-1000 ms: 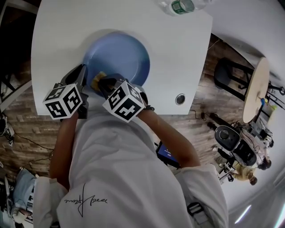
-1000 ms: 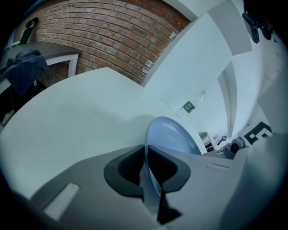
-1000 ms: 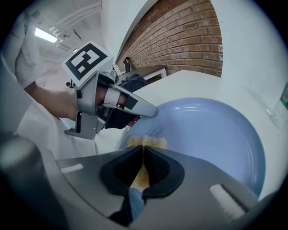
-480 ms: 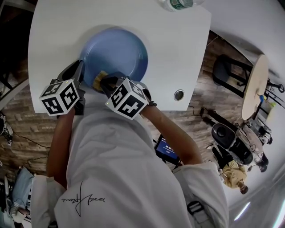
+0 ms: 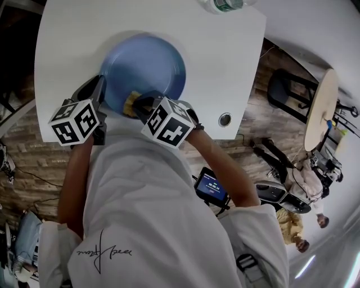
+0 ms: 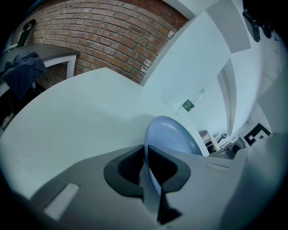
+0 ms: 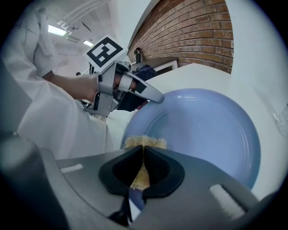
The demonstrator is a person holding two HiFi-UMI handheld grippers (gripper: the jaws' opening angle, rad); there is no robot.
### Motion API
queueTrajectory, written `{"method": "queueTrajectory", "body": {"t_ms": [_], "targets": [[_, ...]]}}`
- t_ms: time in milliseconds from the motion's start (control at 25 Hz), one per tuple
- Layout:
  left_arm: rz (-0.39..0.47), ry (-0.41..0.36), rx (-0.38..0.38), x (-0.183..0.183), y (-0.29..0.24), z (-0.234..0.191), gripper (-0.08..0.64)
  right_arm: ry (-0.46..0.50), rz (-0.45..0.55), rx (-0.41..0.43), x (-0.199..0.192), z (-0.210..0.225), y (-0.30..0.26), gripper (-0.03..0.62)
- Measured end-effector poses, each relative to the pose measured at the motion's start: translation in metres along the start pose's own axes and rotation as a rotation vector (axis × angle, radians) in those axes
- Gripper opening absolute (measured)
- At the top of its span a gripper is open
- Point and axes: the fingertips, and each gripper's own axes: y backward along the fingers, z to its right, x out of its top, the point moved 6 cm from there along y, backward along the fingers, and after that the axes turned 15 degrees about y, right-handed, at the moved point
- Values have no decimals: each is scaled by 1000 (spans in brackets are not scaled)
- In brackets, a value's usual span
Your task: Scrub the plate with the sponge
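The white tabletop (image 5: 225, 56) took up the upper part of the head view, and the round blue plate (image 5: 149, 64) sat on its near-left part, close to the edge where the person stood. Whether the plate lay fully flat or was tipped a little could not be told.

The plate looked stiff, smooth and probably slippery, so under rubbing it would likely skate across the tabletop unless pinned. It may also chip if it is ceramic, so the thin rim seemed the sensible place to hold it, firmly but not harshly. The left gripper (image 6: 145, 157) had exactly that hold, with its jaws clenched on the plate's left rim and the edge running up between them.

The right gripper (image 7: 143, 157) was over the plate's near edge, its jaws clamped on the yellow sponge (image 7: 145, 143). The sponge's fuzzy front stuck out past the jaws and met the plate's face just inside the rim. It seemed soft, light and squashy. A grip across its back half suited it, leaving the front free to flatten against the plate.

A plastic bottle (image 5: 225, 7) lay well apart at the far edge.
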Motion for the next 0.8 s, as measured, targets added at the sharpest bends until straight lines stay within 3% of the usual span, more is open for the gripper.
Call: {"method": "queueTrajectory", "body": {"t_ms": [800], "targets": [[-4, -8, 8, -2, 1, -1, 41, 69, -102, 29, -20, 4, 15, 18]]}}
